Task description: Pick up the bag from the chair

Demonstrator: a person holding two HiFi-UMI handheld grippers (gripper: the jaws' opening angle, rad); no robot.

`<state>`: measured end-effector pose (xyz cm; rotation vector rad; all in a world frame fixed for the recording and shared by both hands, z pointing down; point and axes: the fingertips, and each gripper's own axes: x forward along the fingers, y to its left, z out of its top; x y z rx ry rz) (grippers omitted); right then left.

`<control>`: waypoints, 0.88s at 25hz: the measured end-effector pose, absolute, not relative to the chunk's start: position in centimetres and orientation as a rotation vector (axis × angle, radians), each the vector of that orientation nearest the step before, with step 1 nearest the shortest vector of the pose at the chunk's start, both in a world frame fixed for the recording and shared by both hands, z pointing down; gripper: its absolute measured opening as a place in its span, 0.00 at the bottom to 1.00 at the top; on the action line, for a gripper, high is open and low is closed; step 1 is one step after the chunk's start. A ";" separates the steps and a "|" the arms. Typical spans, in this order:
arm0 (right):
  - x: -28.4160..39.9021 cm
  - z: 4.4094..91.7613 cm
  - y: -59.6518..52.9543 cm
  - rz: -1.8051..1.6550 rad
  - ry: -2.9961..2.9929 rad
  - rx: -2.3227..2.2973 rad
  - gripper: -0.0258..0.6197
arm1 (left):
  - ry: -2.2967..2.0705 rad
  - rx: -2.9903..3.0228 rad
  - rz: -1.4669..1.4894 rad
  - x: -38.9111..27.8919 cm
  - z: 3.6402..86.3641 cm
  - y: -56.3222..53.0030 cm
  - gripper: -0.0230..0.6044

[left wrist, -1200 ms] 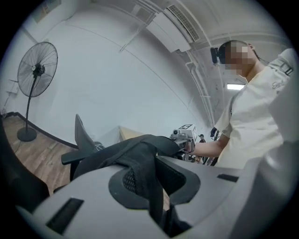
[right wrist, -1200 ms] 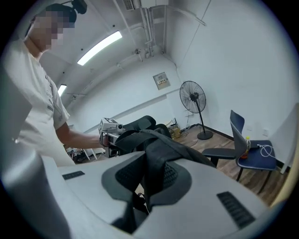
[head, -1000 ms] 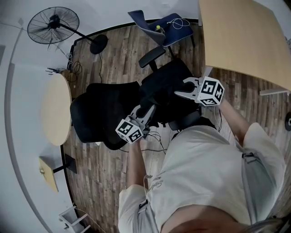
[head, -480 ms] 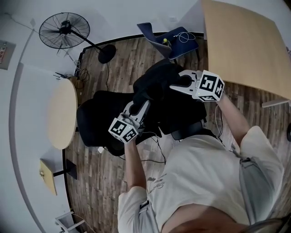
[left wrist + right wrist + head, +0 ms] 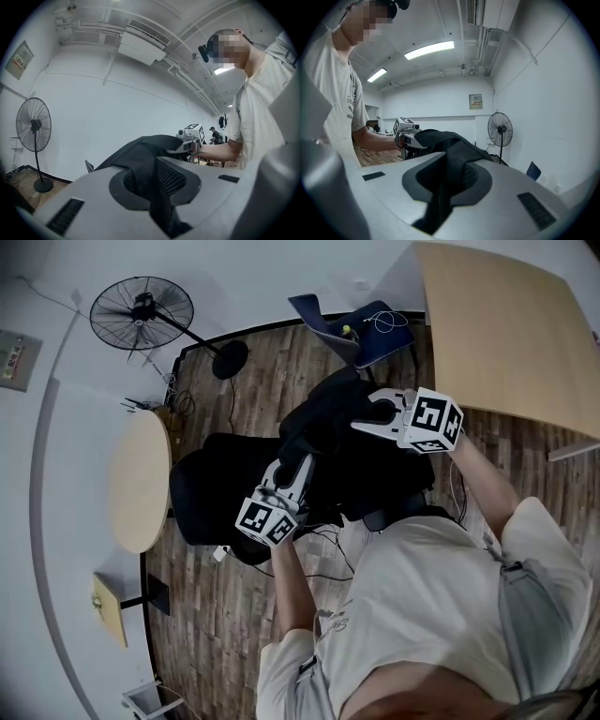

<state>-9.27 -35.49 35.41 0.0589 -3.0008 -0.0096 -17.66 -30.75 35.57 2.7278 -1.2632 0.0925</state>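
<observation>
As I am raising both arms, the left hand-held gripper point(image 5: 298, 468) and right hand-held gripper point(image 5: 367, 413) are each pinching the black bag point(image 5: 333, 427), which is hanging over the chair point(image 5: 211, 493), higher than a second ago.

- Pedestal fan point(image 5: 142, 310): standing on the wood-plank floor point(image 5: 202, 615) near the white wall, its cord trailing from the base.
- Round pale table point(image 5: 139, 481): sitting near the fan.
- Large rectangular wooden table point(image 5: 511, 329): occupying the upper right corner.
- Blue chair point(image 5: 366, 341): standing beside that table and carrying a white cable point(image 5: 389, 320).
- Small tan board point(image 5: 111, 607): resting on a dark stand.
- Air-conditioning unit point(image 5: 143, 42): hanging overhead.
- Strip light point(image 5: 429, 50): glowing on the ceiling.
</observation>
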 end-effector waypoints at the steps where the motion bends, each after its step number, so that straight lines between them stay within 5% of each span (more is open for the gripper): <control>1: -9.3 35.6 -35.3 -0.002 -3.000 0.059 0.08 | -1.264 2.726 0.095 -17.7 35.7 -30.5 0.12; 22: -8.8 37.3 -36.1 0.010 -2.986 0.096 0.08 | -1.275 2.707 0.096 -17.0 37.3 -31.2 0.12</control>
